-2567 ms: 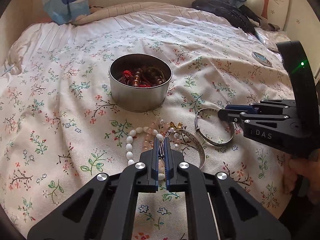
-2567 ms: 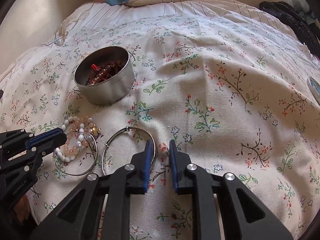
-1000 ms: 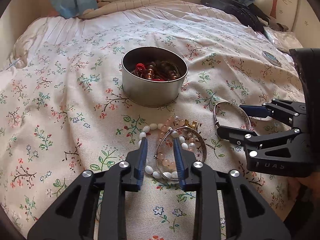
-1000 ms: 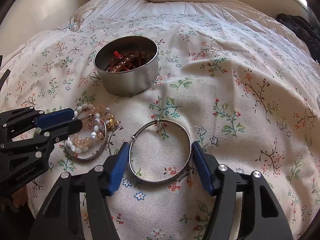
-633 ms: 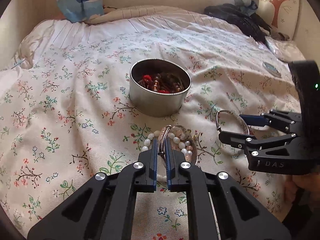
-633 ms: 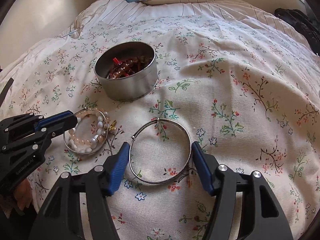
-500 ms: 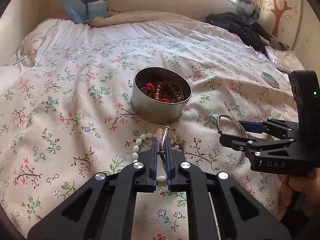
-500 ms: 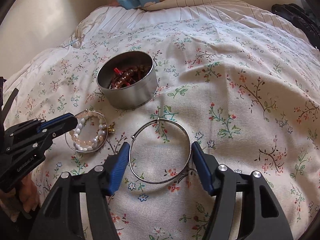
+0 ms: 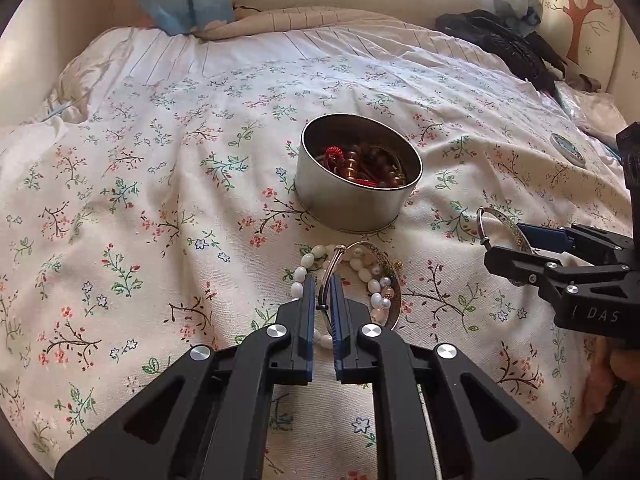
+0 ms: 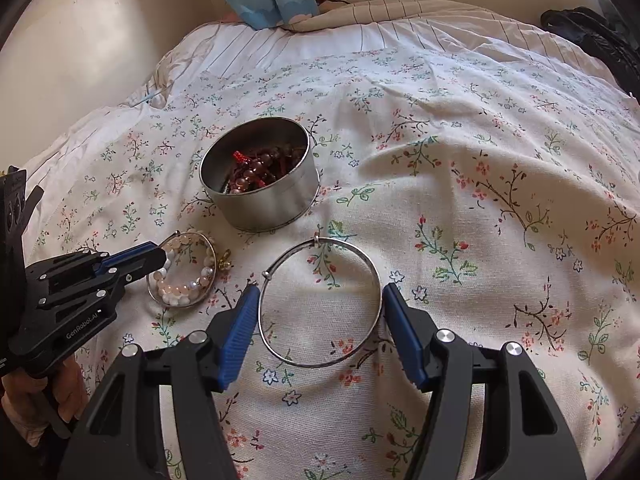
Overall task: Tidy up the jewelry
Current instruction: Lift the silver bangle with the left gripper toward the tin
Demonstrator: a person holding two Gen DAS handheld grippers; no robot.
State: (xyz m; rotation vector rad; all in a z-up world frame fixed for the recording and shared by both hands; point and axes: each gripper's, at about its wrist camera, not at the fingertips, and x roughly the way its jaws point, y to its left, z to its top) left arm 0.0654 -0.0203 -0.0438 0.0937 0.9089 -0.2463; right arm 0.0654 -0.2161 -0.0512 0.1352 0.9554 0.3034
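While my left tool (image 9: 321, 300) is clamping the bangle's (image 9: 329, 280) rim among the beads (image 9: 370, 276), the tin (image 9: 356, 204) is sitting just beyond it; my right tool (image 10: 318, 320) is straddling the thin bangle (image 10: 320, 302), apart.

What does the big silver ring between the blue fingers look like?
The thin silver bangle is a plain wire hoop with two small knots near its top. It lies flat on the flowery bedsheet, in front of the round tin. The right gripper has a blue finger at each side of it; whether they touch it is unclear.
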